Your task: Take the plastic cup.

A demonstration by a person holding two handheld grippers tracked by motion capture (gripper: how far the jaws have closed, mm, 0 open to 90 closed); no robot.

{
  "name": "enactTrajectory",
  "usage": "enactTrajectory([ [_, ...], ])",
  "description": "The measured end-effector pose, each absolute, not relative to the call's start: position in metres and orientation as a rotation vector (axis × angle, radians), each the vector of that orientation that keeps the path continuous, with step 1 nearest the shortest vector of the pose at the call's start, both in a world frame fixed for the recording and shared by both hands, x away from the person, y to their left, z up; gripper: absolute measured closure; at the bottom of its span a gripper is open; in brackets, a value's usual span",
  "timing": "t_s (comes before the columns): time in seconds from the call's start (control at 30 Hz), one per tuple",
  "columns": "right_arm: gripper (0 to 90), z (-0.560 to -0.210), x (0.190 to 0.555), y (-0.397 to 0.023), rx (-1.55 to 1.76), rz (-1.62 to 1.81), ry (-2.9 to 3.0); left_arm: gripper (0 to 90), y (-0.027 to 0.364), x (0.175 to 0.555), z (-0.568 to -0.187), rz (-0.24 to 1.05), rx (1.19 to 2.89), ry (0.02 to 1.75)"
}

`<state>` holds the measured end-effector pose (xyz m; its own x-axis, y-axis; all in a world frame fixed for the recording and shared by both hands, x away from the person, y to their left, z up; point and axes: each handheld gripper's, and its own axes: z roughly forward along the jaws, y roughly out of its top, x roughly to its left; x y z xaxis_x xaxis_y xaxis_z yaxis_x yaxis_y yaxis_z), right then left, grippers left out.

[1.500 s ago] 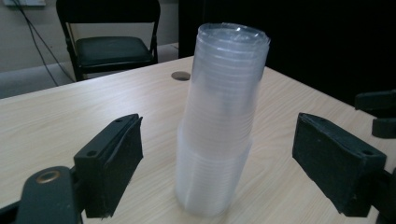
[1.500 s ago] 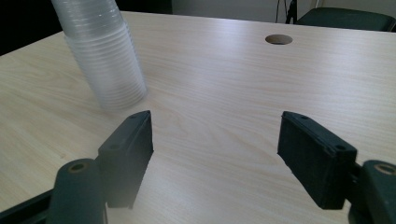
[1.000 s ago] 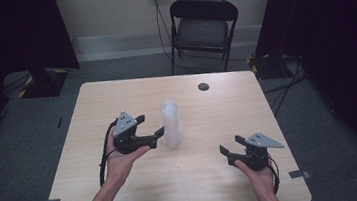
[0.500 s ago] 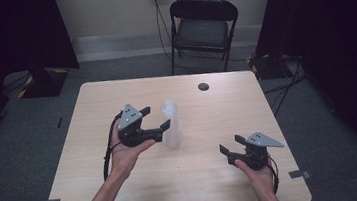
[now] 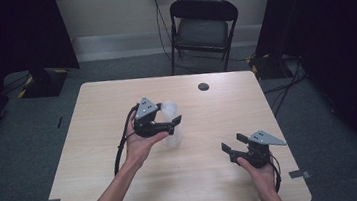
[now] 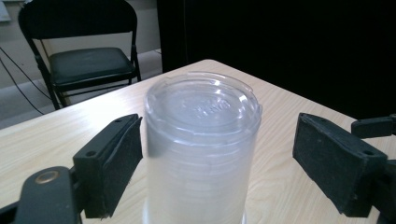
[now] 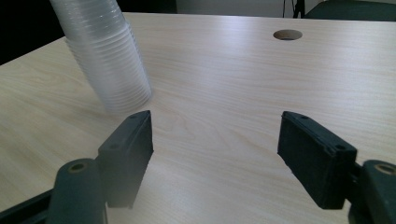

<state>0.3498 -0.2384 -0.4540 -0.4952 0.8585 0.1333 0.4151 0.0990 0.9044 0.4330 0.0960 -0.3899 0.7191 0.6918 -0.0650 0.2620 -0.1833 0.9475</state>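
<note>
Clear plastic cups [image 5: 171,126], nested upside down into one tall translucent stack, are standing near the middle of the light wooden table [image 5: 95,139], and we are bringing our left gripper [image 5: 167,120] around the stack's upper part. In the left gripper view the stack [image 6: 201,149] is sitting between the two black jaws, which are spread wide: the left-hand pad is lying just beside the stack's wall, though we cannot tell whether it is touching, while the other pad is standing well apart. Our right gripper [image 5: 233,143] is hovering low over the table's near right part, well apart from the stack, jaws likewise parted and gripping nothing. Around the stack the tabletop is lying bare; a small round dark cable hole [image 5: 203,86] is sitting near the far edge, and a black folding metal chair [image 5: 203,27] is standing beyond the table against the pale wall. From above, our left hand [image 5: 138,145] and gripper are covering part of the stack. The left gripper view is giving us the embossed base of the topmost cup, blurred from above, and the right gripper view is giving us the ribbed rims at the stack's foot [image 7: 112,70] resting on the table [image 7: 224,93], with the cable hole [image 7: 287,34] farther off.
</note>
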Motion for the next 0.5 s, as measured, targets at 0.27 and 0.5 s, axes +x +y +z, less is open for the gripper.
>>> enactTrajectory([
  [0.27, 26.2, -0.4525, 0.3473, -0.2429, 1.249, 1.377, 1.938, 24.2, 0.0896, 0.4394, -0.3977, 0.46, 1.776, 0.781],
  [0.5, 26.2, -0.453, 0.3474, -0.2407, 1.253, 1.383, 1.943, 29.5, 0.0886, 0.4383, -0.3983, 0.501, 1.803, 0.753],
])
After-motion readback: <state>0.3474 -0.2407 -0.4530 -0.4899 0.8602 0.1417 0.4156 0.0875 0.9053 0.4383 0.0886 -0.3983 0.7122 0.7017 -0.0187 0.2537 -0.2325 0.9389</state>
